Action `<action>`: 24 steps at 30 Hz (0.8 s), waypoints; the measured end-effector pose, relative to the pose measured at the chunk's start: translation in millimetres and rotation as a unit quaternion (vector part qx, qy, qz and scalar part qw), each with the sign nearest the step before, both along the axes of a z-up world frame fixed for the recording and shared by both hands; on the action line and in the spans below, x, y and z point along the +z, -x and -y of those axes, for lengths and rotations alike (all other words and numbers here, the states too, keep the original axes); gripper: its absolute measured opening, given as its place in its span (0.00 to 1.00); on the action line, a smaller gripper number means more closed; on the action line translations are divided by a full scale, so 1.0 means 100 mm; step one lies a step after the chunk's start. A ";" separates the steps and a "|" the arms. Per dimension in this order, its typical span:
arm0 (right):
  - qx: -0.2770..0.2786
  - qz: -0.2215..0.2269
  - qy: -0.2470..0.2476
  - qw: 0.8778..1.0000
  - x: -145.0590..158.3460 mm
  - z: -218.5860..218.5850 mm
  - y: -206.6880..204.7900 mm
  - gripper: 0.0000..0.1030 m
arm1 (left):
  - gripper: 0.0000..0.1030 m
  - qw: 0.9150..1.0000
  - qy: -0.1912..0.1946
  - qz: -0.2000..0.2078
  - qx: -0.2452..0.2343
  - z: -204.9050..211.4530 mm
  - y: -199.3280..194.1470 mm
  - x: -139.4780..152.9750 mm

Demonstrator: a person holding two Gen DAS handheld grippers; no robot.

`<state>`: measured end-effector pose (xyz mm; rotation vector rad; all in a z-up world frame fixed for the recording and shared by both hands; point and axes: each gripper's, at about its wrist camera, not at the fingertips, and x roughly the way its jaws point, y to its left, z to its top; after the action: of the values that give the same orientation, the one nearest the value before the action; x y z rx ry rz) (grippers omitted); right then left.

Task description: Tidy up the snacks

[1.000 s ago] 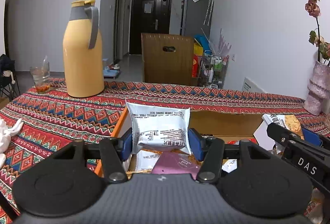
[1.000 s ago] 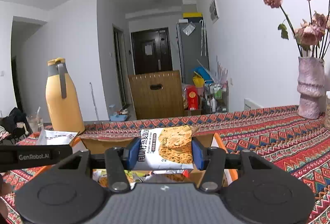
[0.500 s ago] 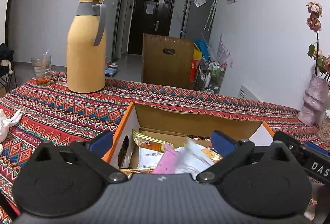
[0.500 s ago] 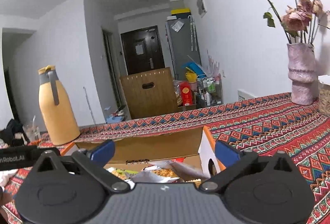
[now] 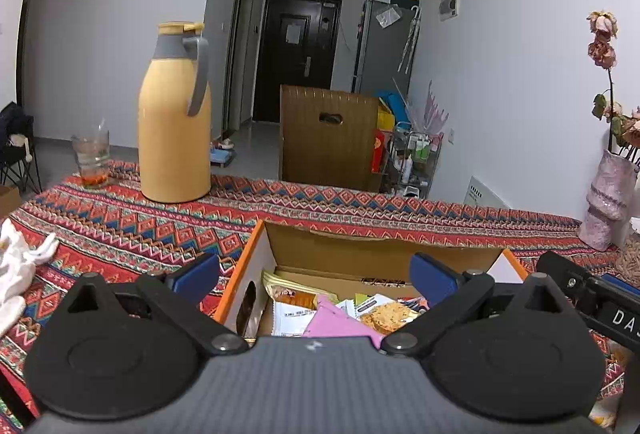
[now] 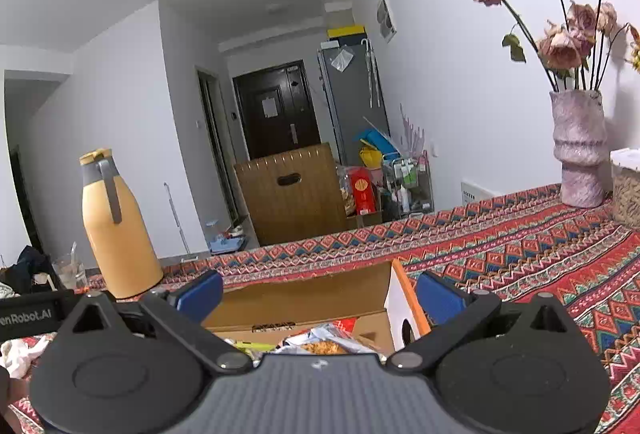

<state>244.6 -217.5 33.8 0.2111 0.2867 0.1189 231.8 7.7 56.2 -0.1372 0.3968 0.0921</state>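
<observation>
An open cardboard box (image 5: pixel 360 254) with orange edges sits on the patterned tablecloth and holds several snack packets (image 5: pixel 344 310), among them a pink one and a cookie packet. My left gripper (image 5: pixel 314 274) hovers above the box's left part, open, nothing between its blue pads. In the right wrist view the same box (image 6: pixel 304 298) lies below my right gripper (image 6: pixel 318 292), also open and empty, with packets (image 6: pixel 320 342) showing just under it. The right gripper's body (image 5: pixel 592 298) shows at the right edge of the left wrist view.
A tall yellow thermos (image 5: pixel 174 122) and a glass (image 5: pixel 91 158) stand at the far left of the table. A pink vase with dried roses (image 6: pixel 578 150) stands at the far right beside a clear jar (image 6: pixel 626 186). White cloth (image 5: pixel 16 266) lies left.
Both grippers opened and let go of their snack packets, which now lie in the box. Both hands rose a little above the box.
</observation>
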 end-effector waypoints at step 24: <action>0.022 0.015 0.031 0.999 0.15 0.06 1.36 1.00 | 1.00 0.999 -0.028 0.035 -0.022 0.03 1.30 0.15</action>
<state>108.2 -223.3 49.2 0.1410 0.2652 0.1572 101.3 4.8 70.8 -0.0766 0.3264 0.0543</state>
